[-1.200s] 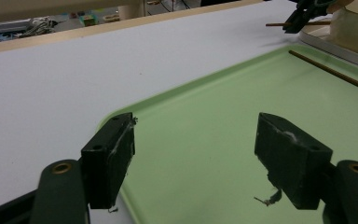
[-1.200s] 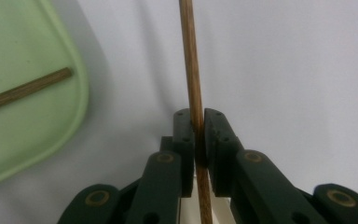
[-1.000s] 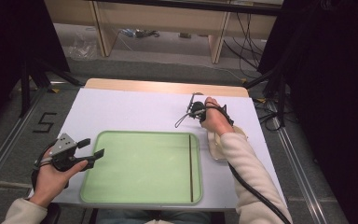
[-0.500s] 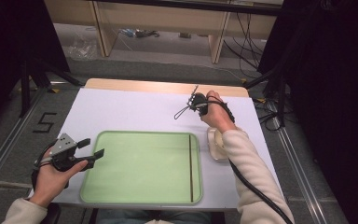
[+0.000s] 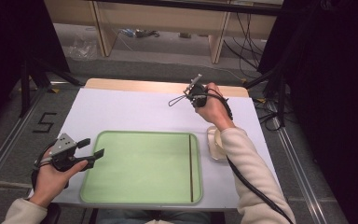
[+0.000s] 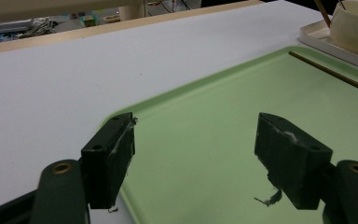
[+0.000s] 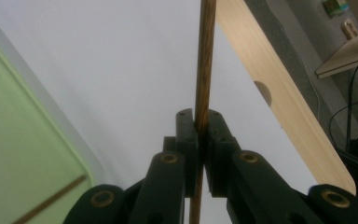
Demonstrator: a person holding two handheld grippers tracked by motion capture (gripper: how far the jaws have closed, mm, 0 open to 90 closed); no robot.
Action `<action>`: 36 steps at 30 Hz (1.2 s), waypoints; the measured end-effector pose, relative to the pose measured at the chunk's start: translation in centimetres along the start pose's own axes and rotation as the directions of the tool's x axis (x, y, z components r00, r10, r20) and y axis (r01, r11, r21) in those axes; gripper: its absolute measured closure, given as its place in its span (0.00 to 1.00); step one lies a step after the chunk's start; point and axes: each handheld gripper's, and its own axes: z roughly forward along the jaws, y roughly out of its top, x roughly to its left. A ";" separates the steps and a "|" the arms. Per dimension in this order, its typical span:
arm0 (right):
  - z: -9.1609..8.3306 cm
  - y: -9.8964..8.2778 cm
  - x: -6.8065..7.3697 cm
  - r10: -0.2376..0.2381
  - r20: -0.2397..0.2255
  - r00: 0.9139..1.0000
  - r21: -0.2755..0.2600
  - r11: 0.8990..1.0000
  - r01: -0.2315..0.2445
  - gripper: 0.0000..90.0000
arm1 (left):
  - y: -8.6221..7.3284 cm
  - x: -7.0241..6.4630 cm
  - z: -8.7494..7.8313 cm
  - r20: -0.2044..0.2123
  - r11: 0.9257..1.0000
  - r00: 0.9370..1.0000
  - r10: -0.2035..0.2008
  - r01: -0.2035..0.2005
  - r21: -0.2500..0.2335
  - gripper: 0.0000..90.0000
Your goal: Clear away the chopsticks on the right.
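The left claw waits open beside the flat green plastic tray, just at its left edge, where one thin brown wooden stick already lies. The right claw, pinched shut on a second long, thin brown wooden stick, has gone up off the white table since a second ago. So I think the stick is picked up and can go to the tray next.

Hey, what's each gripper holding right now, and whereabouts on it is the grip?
The right gripper is shut on a brown wooden stick, clamped partway along its shaft. The left gripper is open and holds nothing.
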 end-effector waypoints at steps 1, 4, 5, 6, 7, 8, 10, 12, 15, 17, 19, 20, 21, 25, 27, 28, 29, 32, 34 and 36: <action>-0.1 0.1 -0.1 -0.002 -0.002 1.000 -0.011 1.000 0.002 0.96 | 0.0 0.0 0.0 0.000 1.000 1.000 -0.002 0.002 -0.002 0.32; -0.5 0.5 -0.4 0.000 -0.014 1.000 -0.051 0.999 -0.001 0.96 | 0.0 0.0 0.0 0.001 1.000 1.000 -0.002 0.002 -0.002 0.32; -0.7 0.5 -0.1 0.051 -0.016 0.999 -0.047 0.998 -0.051 0.96 | 0.0 0.0 0.0 0.002 1.000 1.000 0.000 0.000 -0.001 0.32; -0.9 0.6 -0.1 0.066 -0.018 0.998 -0.050 0.997 -0.067 0.96 | 0.0 0.0 0.0 0.001 1.000 1.000 -0.001 0.001 -0.001 0.32; -1.1 0.6 -0.2 0.079 -0.021 0.997 -0.055 0.995 -0.080 0.96 | 0.0 0.0 0.0 0.001 1.000 1.000 -0.001 0.001 -0.001 0.32; -1.2 0.6 -0.3 0.075 -0.027 0.997 -0.068 0.995 -0.076 0.96 | 0.0 0.0 0.0 0.001 1.000 1.000 -0.001 0.001 -0.001 0.32; -1.5 0.7 -0.4 0.089 -0.025 0.996 -0.079 0.993 -0.091 0.96 | 0.0 0.0 0.0 0.001 1.000 1.000 -0.002 0.002 -0.001 0.32; -1.9 0.8 -0.6 0.109 -0.021 0.994 -0.092 0.990 -0.111 0.96 | 0.0 0.0 0.0 0.001 1.000 1.000 -0.001 0.001 0.000 0.32; -2.3 0.9 -0.8 0.125 -0.035 0.991 -0.114 0.985 -0.129 0.96 | 0.0 0.0 0.0 -0.001 1.000 1.000 -0.002 0.002 0.000 0.32; -2.7 1.0 -0.9 0.138 -0.046 0.989 -0.129 0.981 -0.143 0.96 | 0.0 0.0 0.0 0.000 1.000 1.000 -0.001 0.001 0.000 0.32; -3.1 1.0 -1.0 0.156 -0.041 0.987 -0.131 0.978 -0.160 0.96 | 0.0 0.0 0.0 0.000 1.000 1.000 -0.001 0.001 -0.001 0.32; -3.2 1.1 -1.0 0.175 -0.050 0.983 -0.136 0.974 -0.180 0.96 | 0.0 0.0 0.0 0.000 1.000 1.000 -0.001 0.001 -0.001 0.32; -3.3 1.1 -1.1 0.179 -0.049 0.983 -0.138 0.973 -0.185 0.96 | 0.0 0.0 0.0 0.000 1.000 1.000 -0.001 0.001 -0.001 0.32; -3.6 1.1 -1.2 0.241 -0.074 0.968 -0.132 0.960 -0.249 0.96 | 0.0 0.0 0.0 0.000 1.000 1.000 -0.001 0.001 -0.001 0.32; -3.6 1.1 -1.3 0.261 -0.081 0.962 -0.138 0.953 -0.270 0.96 | 0.0 0.0 0.0 0.001 1.000 1.000 -0.001 0.001 -0.002 0.32; -3.7 1.1 -1.3 0.277 -0.090 0.957 -0.139 0.948 -0.288 0.96 | 0.0 0.0 0.0 0.000 1.000 1.000 -0.001 0.001 -0.001 0.32; -3.7 1.1 -1.4 0.285 -0.095 0.954 -0.137 0.945 -0.296 0.96 | 0.0 0.0 0.0 0.000 1.000 1.000 0.000 0.000 0.000 0.32; -3.9 1.1 -1.5 0.320 -0.113 0.941 -0.141 0.932 -0.334 0.96 | 0.0 0.0 0.0 0.001 1.000 1.000 0.000 0.000 0.000 0.32; -4.1 1.1 -1.6 0.342 -0.129 0.931 -0.142 0.923 -0.358 0.96 | 0.0 0.0 0.0 0.001 1.000 1.000 0.000 0.000 0.001 0.32; -4.3 1.2 -1.6 0.393 -0.145 0.908 -0.131 0.902 -0.411 0.96 | 0.0 0.0 0.0 0.001 1.000 1.000 0.000 0.000 0.001 0.32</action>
